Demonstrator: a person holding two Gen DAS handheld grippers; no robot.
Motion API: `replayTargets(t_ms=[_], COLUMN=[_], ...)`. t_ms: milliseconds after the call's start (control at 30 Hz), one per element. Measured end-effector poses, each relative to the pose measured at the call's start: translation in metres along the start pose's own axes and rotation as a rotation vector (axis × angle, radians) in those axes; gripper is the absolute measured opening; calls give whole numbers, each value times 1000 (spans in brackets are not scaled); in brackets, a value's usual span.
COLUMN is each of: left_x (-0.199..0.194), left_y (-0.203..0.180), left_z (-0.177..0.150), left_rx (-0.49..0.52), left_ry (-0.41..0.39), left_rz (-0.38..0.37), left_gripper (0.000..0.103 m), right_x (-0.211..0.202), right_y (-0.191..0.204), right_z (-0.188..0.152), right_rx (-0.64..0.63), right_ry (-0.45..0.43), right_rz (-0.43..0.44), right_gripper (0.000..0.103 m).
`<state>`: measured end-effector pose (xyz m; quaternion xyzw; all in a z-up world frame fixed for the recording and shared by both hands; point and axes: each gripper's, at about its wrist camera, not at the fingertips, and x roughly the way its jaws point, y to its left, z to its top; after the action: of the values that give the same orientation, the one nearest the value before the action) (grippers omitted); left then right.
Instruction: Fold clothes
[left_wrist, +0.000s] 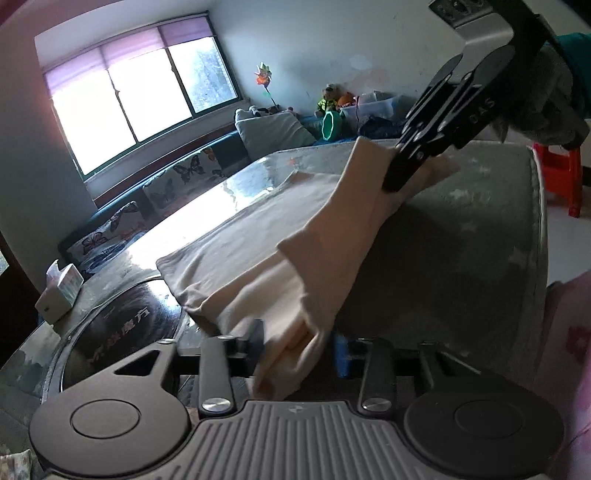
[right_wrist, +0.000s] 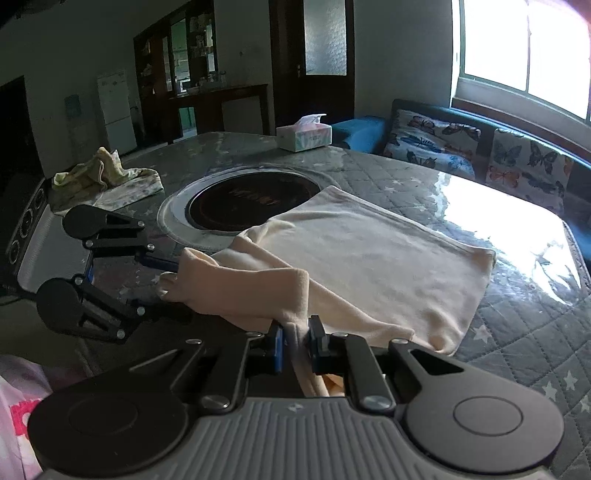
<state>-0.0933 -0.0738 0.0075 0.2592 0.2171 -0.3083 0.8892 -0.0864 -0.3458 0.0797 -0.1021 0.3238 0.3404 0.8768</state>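
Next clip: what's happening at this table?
A person with a handheld gripper in each hand is folding a cream garment on a quilted table. The right gripper is shut on a bunched edge of the cloth. The left gripper has another part of the same edge between its jaws, apparently pinched. Most of the garment lies flat, partly over the round black inset in the table. A tissue box and a crumpled greenish cloth sit farther back, untouched.

Cream garment, half-folded on table
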Motion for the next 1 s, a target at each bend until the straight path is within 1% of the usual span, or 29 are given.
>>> replayTargets(t_ms=[33, 67, 100, 167, 300, 367, 500, 633, 767, 900, 1000], left_x=[0, -1, -3, -9, -27, -40, -73, -96, -89, -65, -40], left_y=[2, 3, 4, 7, 10, 10, 9, 8, 21, 40, 54], left_z=[0, 0, 1, 3, 11, 14, 18, 24, 35, 49, 59], left_rx=[0, 0, 0, -10, -49, -67, -116, -152, -172, -174, -155], left_ry=[1, -4, -13, -26, -54, -65, -86, -103, -121, -127, -118], left_rz=[-8, -13, -17, -22, -48, -73, -138, -168, -152, -134, -112], left_gripper=[17, 16, 11, 7, 6, 6, 6, 6, 6, 6, 6], right_x=[-1, -2, -3, -6, -22, -32, -62, -89, -92, -79, -63], right_y=[1, 2, 3, 6, 11, 15, 26, 34, 31, 11, -6], right_z=[-2, -3, -5, -7, -7, -7, -12, -15, -5, 16, 32], right_rx=[0, 0, 0, 1, -8, -18, -26, 9, -5, -14, -19], right_ry=[-6, -11, -17, -31, -52, -58, -52, -45, -40, -62, -70], right_rz=[-4, -7, -11, -15, -9, -1, 43, 94, 91, 47, 19], right_gripper=[11, 10, 10, 9, 9, 9, 9, 8, 8, 8, 8])
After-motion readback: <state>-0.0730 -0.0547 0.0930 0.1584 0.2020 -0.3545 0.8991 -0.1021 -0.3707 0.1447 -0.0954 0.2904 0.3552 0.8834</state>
